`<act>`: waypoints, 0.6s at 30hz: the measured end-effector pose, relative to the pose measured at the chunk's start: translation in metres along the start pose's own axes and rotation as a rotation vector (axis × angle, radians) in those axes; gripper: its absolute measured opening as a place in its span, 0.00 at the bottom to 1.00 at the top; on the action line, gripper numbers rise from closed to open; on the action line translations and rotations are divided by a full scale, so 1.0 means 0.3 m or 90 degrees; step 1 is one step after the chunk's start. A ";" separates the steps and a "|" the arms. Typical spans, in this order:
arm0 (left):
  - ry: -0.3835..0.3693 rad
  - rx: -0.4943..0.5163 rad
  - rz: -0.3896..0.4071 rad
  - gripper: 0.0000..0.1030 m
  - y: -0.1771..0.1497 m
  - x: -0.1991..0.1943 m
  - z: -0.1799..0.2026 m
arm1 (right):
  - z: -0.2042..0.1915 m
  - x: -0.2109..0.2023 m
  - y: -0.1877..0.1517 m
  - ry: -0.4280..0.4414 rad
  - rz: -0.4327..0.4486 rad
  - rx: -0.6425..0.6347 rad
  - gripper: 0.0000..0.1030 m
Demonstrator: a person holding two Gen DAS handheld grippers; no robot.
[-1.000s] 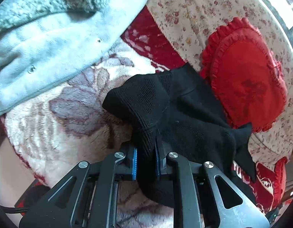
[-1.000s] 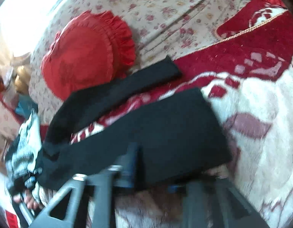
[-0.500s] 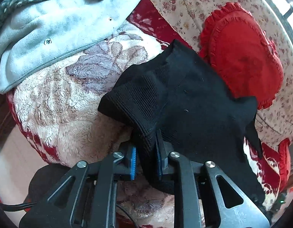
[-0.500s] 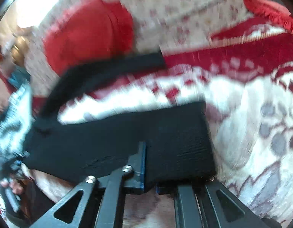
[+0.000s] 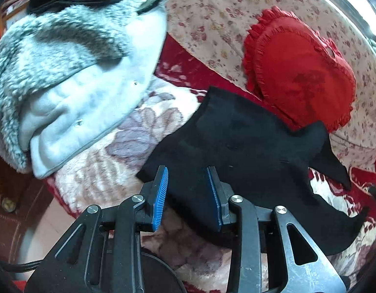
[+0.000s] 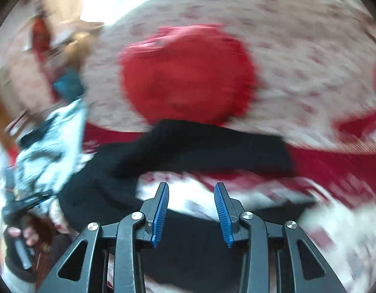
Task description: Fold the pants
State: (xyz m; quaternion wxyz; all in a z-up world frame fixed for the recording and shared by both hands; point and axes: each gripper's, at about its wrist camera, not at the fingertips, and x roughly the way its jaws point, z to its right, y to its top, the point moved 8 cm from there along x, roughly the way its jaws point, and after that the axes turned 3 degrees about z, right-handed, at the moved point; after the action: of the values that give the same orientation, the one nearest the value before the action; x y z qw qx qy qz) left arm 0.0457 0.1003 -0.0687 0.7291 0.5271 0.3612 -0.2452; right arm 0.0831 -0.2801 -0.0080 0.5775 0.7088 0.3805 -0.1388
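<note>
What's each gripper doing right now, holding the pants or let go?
Left gripper: open, jaws just opened, black pants lying loose beneath them.
Right gripper: open, jaws just opened, nothing held; view blurred.

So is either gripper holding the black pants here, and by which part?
Neither. Both the left gripper and right gripper have just opened; the black pants lie loose on the blanket.

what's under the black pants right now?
The black knit pants lie on a plush cream-and-red floral blanket, visible all around them. The part of the blanket directly beneath is covered, so anything lying there is hidden.
</note>
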 end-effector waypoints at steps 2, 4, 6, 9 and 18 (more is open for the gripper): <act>-0.006 0.010 -0.010 0.30 -0.004 0.032 0.029 | -0.107 0.108 0.051 0.021 -0.024 -0.050 0.36; 0.007 0.022 -0.021 0.30 -0.010 0.079 0.043 | -0.221 0.226 0.097 0.063 -0.045 -0.079 0.37; 0.024 0.032 -0.023 0.30 -0.009 0.119 0.042 | -0.311 0.345 0.131 0.097 -0.065 -0.102 0.37; 0.045 0.034 -0.029 0.31 -0.006 0.165 0.025 | -0.422 0.515 0.148 0.121 -0.108 -0.159 0.38; 0.033 0.008 -0.040 0.54 0.011 0.252 -0.025 | -0.479 0.958 0.121 0.094 -0.272 -0.336 0.38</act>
State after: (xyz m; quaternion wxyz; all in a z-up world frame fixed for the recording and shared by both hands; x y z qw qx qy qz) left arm 0.0928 0.1103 -0.1274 0.7079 0.5265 0.3949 -0.2565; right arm 0.2667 -0.0397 -0.1228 0.6697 0.4475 0.5839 -0.1014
